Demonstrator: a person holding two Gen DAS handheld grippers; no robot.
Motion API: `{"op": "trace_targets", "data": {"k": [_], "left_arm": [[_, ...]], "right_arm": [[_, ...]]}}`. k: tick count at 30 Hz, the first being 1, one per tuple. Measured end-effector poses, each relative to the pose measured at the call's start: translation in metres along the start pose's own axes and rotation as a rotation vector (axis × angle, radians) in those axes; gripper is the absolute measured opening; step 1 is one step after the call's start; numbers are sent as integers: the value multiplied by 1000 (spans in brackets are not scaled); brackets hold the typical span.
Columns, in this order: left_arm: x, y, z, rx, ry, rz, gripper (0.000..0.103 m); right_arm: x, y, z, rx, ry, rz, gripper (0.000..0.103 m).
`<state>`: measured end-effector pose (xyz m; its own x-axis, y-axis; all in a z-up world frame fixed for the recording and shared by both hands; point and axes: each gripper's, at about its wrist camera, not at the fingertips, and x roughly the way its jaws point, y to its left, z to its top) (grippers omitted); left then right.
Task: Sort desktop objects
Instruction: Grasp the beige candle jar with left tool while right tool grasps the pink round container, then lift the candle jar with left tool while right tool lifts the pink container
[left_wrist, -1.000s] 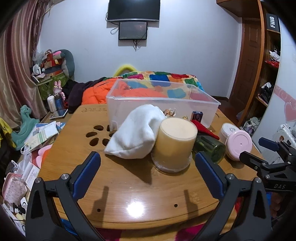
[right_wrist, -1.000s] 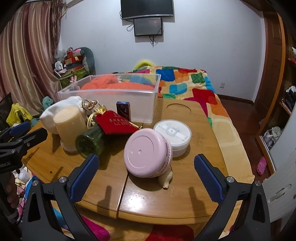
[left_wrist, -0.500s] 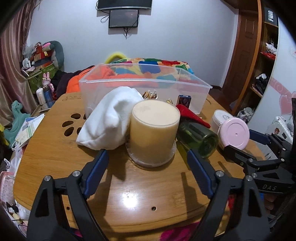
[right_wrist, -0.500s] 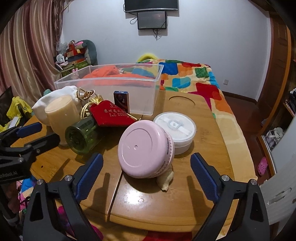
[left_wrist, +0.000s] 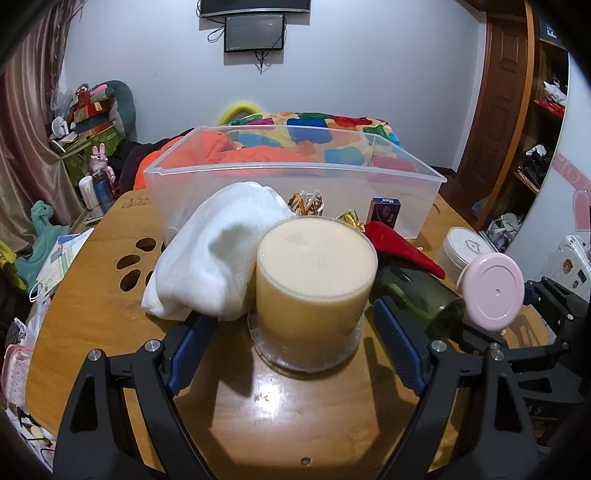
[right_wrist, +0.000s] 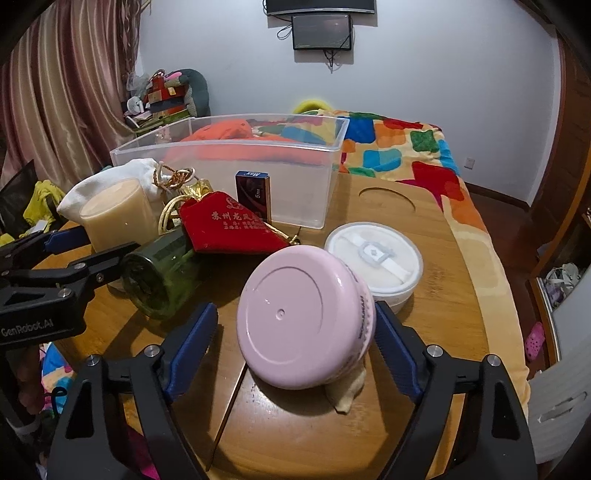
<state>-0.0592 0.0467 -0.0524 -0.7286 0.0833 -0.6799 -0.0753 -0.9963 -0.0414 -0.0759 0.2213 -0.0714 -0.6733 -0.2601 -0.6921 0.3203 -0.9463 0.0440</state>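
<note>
On the wooden table (left_wrist: 92, 302) a cream cylinder tub (left_wrist: 316, 280) stands upright between the fingers of my left gripper (left_wrist: 295, 314). That gripper is open, with gaps on both sides. A white cloth (left_wrist: 218, 258) leans on the tub's left. A green bottle (left_wrist: 413, 295) lies on its right under a red pouch (left_wrist: 402, 251). My right gripper (right_wrist: 295, 314) brackets a pink jar (right_wrist: 306, 321) lying on its side. Its jaws are closing, and a gap shows at the left pad. Behind the jar sits a white round box (right_wrist: 373, 258).
A clear plastic bin (right_wrist: 229, 173) stands at the back of the table, a small dark blue box (right_wrist: 255, 195) upright against its front. A round cutout (right_wrist: 386, 199) marks the far right of the tabletop. Beyond lies a bed with a colourful quilt (right_wrist: 406, 147). Clutter fills the floor on the left.
Both grippers have moved forward and down. The cream tub now sits between the left fingers and the pink jar between the right ones. Both pairs of jaws stand slightly narrower.
</note>
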Motion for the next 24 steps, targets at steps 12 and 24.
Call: {"op": "trace_targets", "data": {"k": [12,24], "left_arm": [[8,4,6,-19,-2,16,82],[-2,3,1,1,-29,-12,62]], "right_arm": [[7,-3,0,28,7,34,60],[0,-2,0,50,1,62,55]]}}
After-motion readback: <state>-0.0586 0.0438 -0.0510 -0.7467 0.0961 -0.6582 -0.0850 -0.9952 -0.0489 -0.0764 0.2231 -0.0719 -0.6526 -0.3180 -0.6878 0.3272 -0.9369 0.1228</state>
